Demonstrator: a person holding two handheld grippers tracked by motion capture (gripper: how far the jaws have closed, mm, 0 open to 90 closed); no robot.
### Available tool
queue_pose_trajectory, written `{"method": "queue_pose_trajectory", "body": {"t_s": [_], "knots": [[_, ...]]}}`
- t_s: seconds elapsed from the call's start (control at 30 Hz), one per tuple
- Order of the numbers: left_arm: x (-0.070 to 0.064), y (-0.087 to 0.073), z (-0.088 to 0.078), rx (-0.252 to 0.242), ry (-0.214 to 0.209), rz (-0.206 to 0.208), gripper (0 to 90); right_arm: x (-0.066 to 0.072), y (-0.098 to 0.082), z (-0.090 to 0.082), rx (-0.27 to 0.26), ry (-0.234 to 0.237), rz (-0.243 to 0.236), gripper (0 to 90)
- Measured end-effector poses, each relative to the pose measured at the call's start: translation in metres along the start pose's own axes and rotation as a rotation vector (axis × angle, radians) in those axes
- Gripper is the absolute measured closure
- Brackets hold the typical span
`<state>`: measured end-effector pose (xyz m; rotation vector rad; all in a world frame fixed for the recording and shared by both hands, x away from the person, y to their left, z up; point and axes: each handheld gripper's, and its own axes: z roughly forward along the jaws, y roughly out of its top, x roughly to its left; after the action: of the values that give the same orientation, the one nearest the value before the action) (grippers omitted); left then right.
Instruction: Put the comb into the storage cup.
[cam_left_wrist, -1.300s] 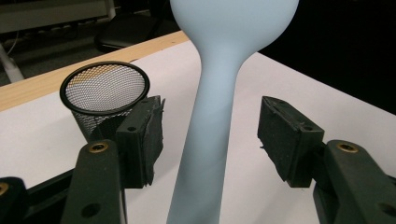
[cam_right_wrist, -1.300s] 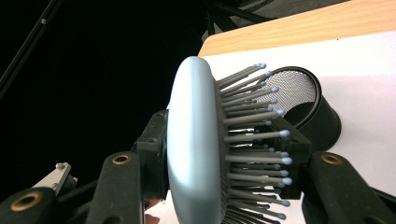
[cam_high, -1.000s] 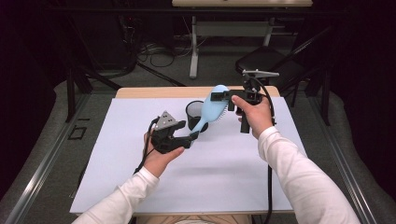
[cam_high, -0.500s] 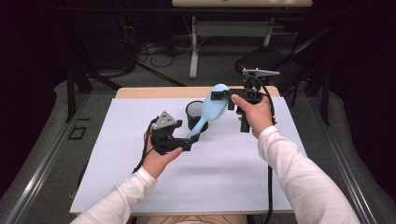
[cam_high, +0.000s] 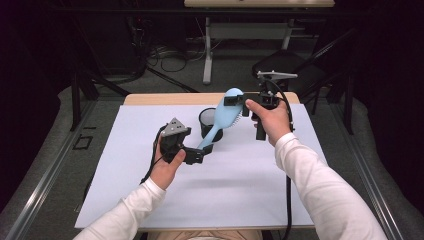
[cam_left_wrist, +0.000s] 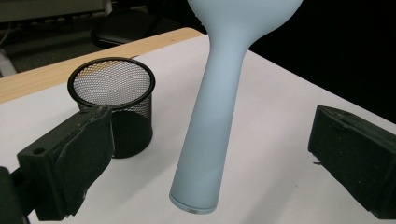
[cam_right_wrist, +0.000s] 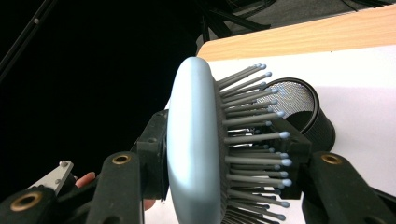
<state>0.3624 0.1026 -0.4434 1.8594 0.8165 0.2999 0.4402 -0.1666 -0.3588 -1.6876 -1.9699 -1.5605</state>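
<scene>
A white sheet (cam_high: 235, 185) covers the wooden table (cam_high: 150, 98). The left gripper (cam_high: 200, 153) has just been opening, jaws clear either side of the pale blue hairbrush (cam_high: 222, 120) handle. The right gripper (cam_high: 239, 103) clamps the brush head. Behind stands a black mesh cup (cam_high: 206, 120), its inside unclear; a dark chair (cam_high: 285, 67) sits beyond.

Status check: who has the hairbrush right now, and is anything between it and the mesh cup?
Right gripper clamped on hairbrush head. Left gripper jaws just opened, clear of the handle between them. Mesh cup just behind the brush, nothing between.
</scene>
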Motion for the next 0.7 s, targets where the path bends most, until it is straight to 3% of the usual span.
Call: {"method": "queue_pose_trajectory", "body": {"t_s": [0.7], "knots": [[-0.0035,0.0004,0.0003,0.005,0.016,0.023,0.6,0.0085,-0.0005,0.0045,0.010,0.000,-0.022,49.0]]}}
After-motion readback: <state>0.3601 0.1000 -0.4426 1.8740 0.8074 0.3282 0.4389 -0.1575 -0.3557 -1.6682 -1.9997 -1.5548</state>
